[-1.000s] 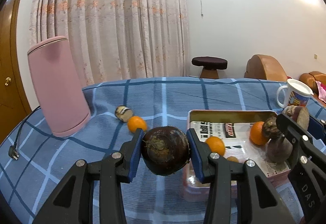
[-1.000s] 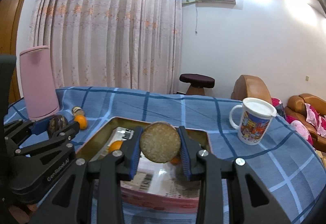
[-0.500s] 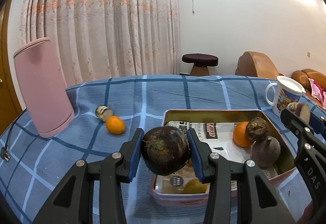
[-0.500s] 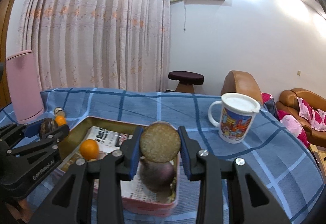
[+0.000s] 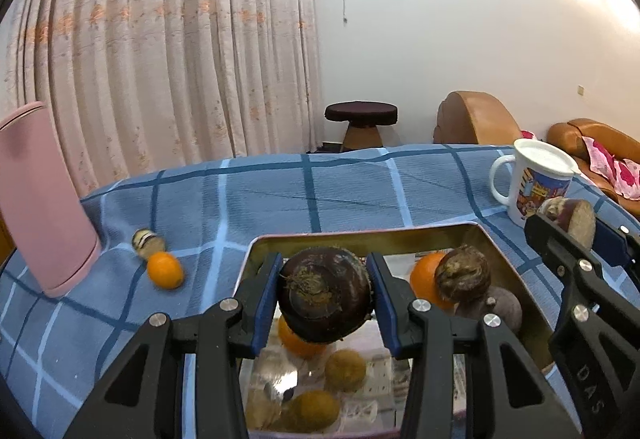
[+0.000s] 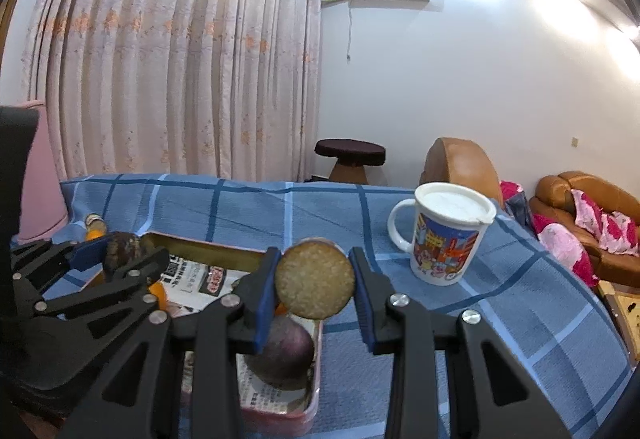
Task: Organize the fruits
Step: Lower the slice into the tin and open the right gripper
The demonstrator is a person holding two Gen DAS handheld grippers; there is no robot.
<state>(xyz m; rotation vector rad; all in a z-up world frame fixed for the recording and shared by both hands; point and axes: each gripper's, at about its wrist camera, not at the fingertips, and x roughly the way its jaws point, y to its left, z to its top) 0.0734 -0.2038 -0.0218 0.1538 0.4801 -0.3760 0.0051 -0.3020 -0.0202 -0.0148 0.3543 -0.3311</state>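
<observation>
- Left wrist view: the left gripper, black with blue pads, sits at lower centre, its fingers clamped on a round dark brown root with a hairy crown, held above the near part of a shallow metal tray lined with newspaper.
- In the tray lie an orange at centre right, a rough brown bulb resting against it, a dull purple tuber just below, another orange under the held root, and two brownish round fruits at the bottom.
- On the blue checked tablecloth, left of the tray, lies a loose orange touching a small striped brown piece; a pink cylindrical container stands at the far left.
- A white printed mug with a lid stands at the right.
- Right wrist view: the right gripper, at lower centre, grips a cut tuber slice with a pale grainy round face, hanging over the tray's right end, above a purple tuber.
- The mug stands to the right of centre, beside the tray but apart from it.
</observation>
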